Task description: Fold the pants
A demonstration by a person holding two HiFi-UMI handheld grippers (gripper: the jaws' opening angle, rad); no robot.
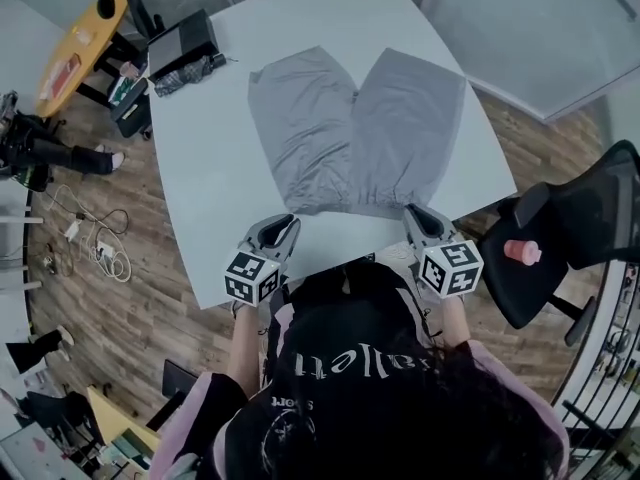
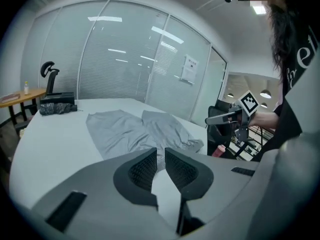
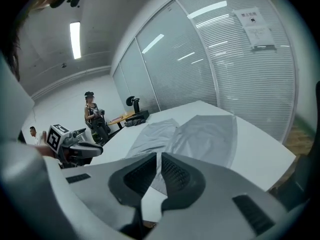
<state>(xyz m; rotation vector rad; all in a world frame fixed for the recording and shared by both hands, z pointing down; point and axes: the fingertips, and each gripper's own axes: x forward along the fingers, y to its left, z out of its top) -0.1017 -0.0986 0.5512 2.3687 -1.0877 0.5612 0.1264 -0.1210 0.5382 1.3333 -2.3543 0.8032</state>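
Grey pants (image 1: 350, 133) lie flat on the white table (image 1: 210, 168), waistband toward me, both legs pointing away. They also show in the left gripper view, pants (image 2: 130, 131), and in the right gripper view, pants (image 3: 195, 134). My left gripper (image 1: 290, 223) hovers at the near table edge just short of the waistband's left corner, shut and empty (image 2: 160, 156). My right gripper (image 1: 412, 211) is by the waistband's right corner, shut too, with nothing between its jaws (image 3: 159, 161).
A dark bag (image 1: 185, 53) and some dark cloth sit at the table's far left corner. A black office chair (image 1: 575, 228) with a pink bottle (image 1: 522, 251) stands right of the table. A person (image 3: 95, 116) stands in the background. Cables lie on the floor at the left.
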